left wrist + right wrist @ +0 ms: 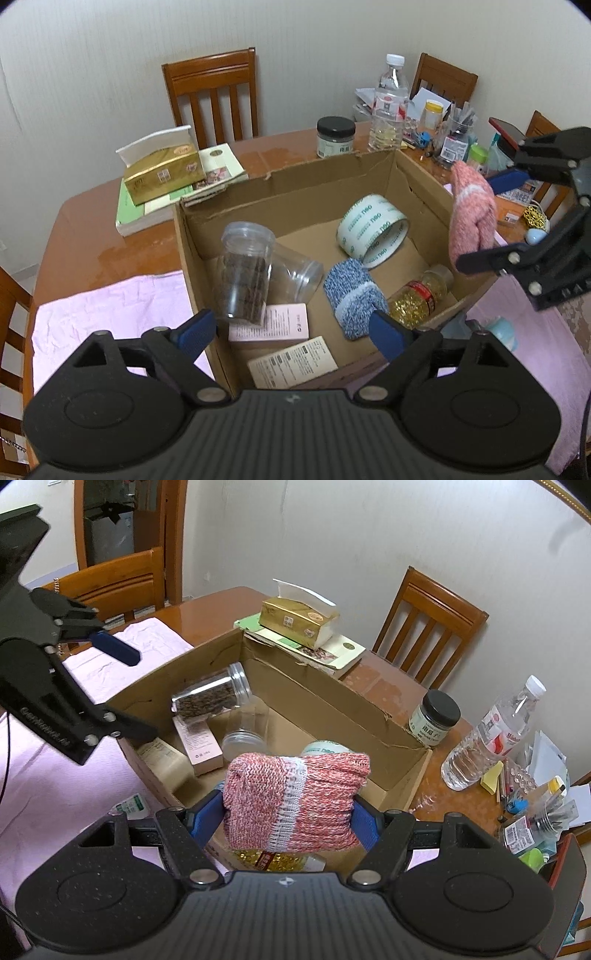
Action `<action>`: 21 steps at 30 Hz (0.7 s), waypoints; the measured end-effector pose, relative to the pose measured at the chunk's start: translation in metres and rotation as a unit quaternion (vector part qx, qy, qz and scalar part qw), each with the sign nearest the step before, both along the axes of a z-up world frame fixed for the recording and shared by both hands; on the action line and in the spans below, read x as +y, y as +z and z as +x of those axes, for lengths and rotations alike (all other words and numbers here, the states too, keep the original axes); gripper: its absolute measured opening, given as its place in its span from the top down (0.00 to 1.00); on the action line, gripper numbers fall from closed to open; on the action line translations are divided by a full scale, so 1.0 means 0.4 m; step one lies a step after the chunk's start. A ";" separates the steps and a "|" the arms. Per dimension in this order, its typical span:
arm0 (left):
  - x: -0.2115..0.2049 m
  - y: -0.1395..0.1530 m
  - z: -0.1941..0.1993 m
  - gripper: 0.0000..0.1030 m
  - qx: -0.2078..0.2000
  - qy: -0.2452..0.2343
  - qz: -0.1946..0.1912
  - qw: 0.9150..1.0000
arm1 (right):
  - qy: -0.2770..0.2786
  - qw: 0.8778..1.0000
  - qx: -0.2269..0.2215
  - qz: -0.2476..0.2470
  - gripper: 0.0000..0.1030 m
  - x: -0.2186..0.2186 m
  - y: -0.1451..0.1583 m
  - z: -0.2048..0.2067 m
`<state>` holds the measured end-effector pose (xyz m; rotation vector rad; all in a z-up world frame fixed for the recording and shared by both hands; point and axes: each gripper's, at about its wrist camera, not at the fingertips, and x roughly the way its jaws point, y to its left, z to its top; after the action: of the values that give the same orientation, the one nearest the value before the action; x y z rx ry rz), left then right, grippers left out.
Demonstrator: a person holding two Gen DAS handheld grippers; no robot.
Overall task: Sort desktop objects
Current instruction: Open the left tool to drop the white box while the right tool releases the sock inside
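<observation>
One cardboard box (221, 236) fills the frame's centre on the surface (92, 221), holding two clear jars, two flat cartons, one tape roll (373, 230), one blue sock (352, 297) and one small bottle. The right claw (288, 812), low centre in its own view, hangs over the box clenched on a folded pink knitted sock (295, 797) with a white stripe. The left claw (291, 328) hovers released, grasping nothing.
</observation>
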<state>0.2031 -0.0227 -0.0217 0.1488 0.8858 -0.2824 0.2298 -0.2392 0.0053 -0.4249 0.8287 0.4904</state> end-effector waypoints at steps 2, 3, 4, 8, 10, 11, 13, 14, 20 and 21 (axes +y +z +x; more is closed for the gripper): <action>0.000 -0.003 -0.005 0.12 0.004 -0.002 -0.001 1.000 | -0.002 1.000 0.003 -0.003 0.25 0.000 -0.007 0.011; -0.001 -0.003 -0.008 0.12 0.005 -0.003 -0.002 1.000 | -0.002 1.000 0.004 -0.005 0.25 0.001 -0.010 0.016; -0.001 -0.002 -0.011 0.12 0.005 -0.004 -0.003 1.000 | -0.003 1.000 0.006 -0.007 0.25 0.002 -0.014 0.022; 0.001 0.005 -0.021 0.11 0.004 -0.003 -0.007 1.000 | -0.003 1.000 0.010 -0.010 0.25 0.004 -0.024 0.037; 0.003 0.011 -0.027 0.10 0.002 -0.001 -0.010 1.000 | -0.003 1.000 0.010 -0.014 0.25 0.006 -0.027 0.044; 0.004 0.013 -0.030 0.10 0.000 -0.001 -0.013 1.000 | -0.004 1.000 0.009 -0.016 0.25 0.007 -0.029 0.048; 0.007 0.019 -0.039 0.09 -0.002 -0.001 -0.016 1.000 | -0.006 1.000 0.008 -0.018 0.24 0.008 -0.029 0.055; 0.008 0.021 -0.044 0.09 -0.005 -0.001 -0.016 1.000 | -0.011 1.000 0.003 -0.019 0.20 0.008 -0.029 0.059; 0.010 0.022 -0.061 0.09 -0.007 0.002 -0.014 1.000 | -0.019 0.999 -0.017 -0.029 0.03 0.008 -0.027 0.059; 0.011 0.021 -0.064 0.09 -0.006 0.002 -0.015 1.000 | -0.020 0.999 -0.017 -0.030 0.03 0.006 -0.027 0.057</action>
<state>0.1774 -0.0184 -0.0134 0.1203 0.8701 -0.2899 0.2525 -0.2367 -0.0054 -0.4692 0.8198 0.4220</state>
